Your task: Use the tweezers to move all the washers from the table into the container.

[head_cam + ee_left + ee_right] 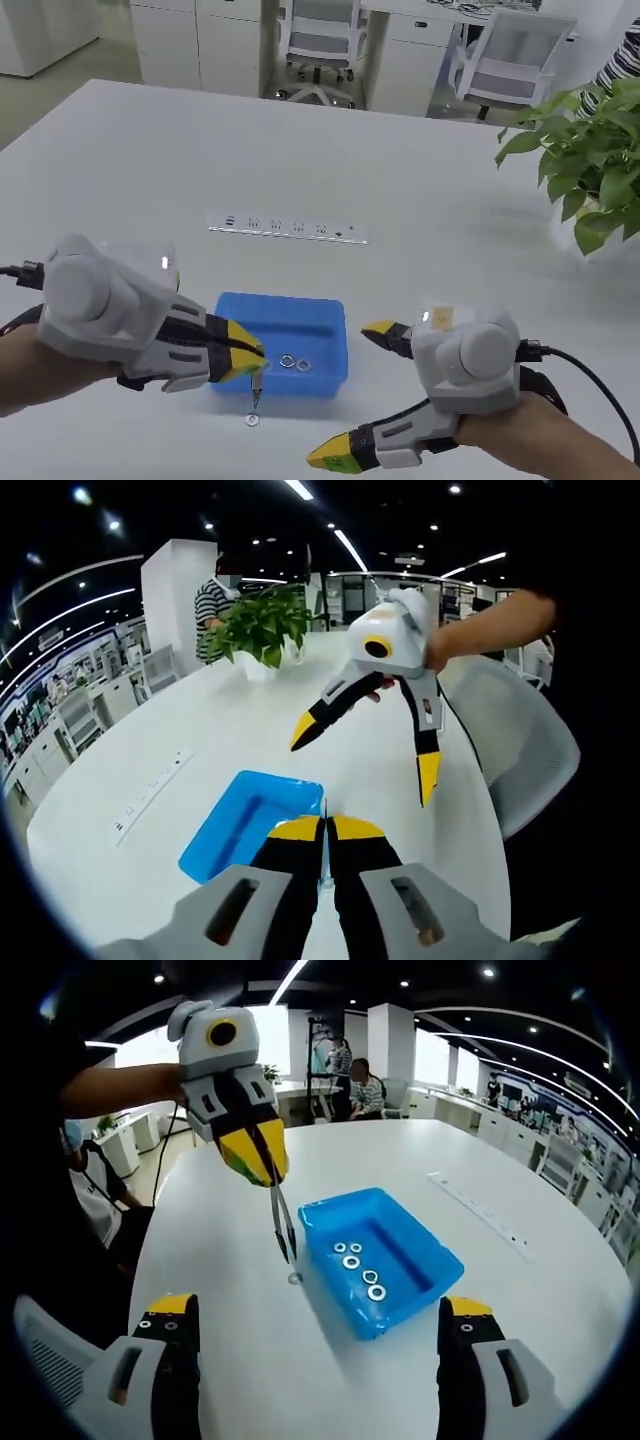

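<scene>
Left claw (pixel 250 358) clenched on tweezers (pixel 256 388) at lower centre, tips close over one washer (pixel 252 420) on the white surface (pixel 150 180) just beside the blue container (pixel 240 312), which holds more washers (pixel 295 363); right claw (pixel 350 394) released wide, lower right.

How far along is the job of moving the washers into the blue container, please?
Nearly done. Five washers lie in the blue container. The left gripper is shut on the tweezers, whose tips are near the one washer visible on the table, beside the container. That one is left to lift in. The right gripper is open, holding nothing.
</scene>
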